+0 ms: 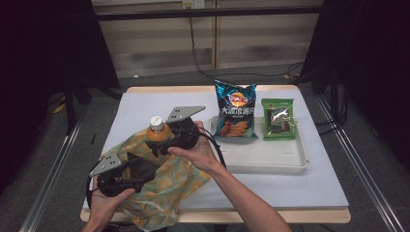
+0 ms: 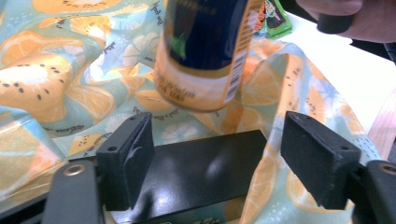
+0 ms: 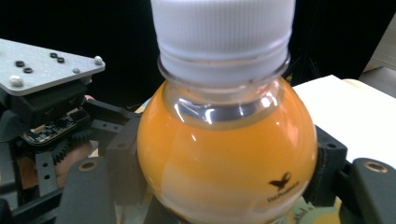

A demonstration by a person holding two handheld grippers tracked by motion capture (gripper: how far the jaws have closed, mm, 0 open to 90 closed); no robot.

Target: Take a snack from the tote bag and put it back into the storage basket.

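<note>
The right tongs (image 1: 170, 137) clamp the shoulder of the orange juice bottle (image 1: 158, 133), their pads pressed against its sides just under the white cap (image 3: 223, 35). The bottle hangs tilted just above the fruit-print cloth bag (image 1: 159, 191), which lies crumpled at the near left of the desk (image 1: 300, 186). The left tongs (image 2: 219, 163) sit spread apart beside the bottle, with nothing pinched between their pads, and rest on the bag fabric below the bottle's base.

The grip is high on a rounded, smooth shoulder, so the bottle could likely slip or swing in the pads and drop onto the bag or roll off the near edge of the desk. With the left tongs released, the bag's mouth is probably not held open, so the bottle's base may catch on loose fabric and drag the bag.

The left gripper view gives the underside: the bottle's dark label (image 2: 205, 37) and barcode, and its base clear of the cloth. The right gripper view gives the pad contact and the cap. The high view alone places the white tray (image 1: 270, 157) beyond the bottle to its right, carrying a chip bag (image 1: 235, 111) and a green snack packet (image 1: 279, 119).
</note>
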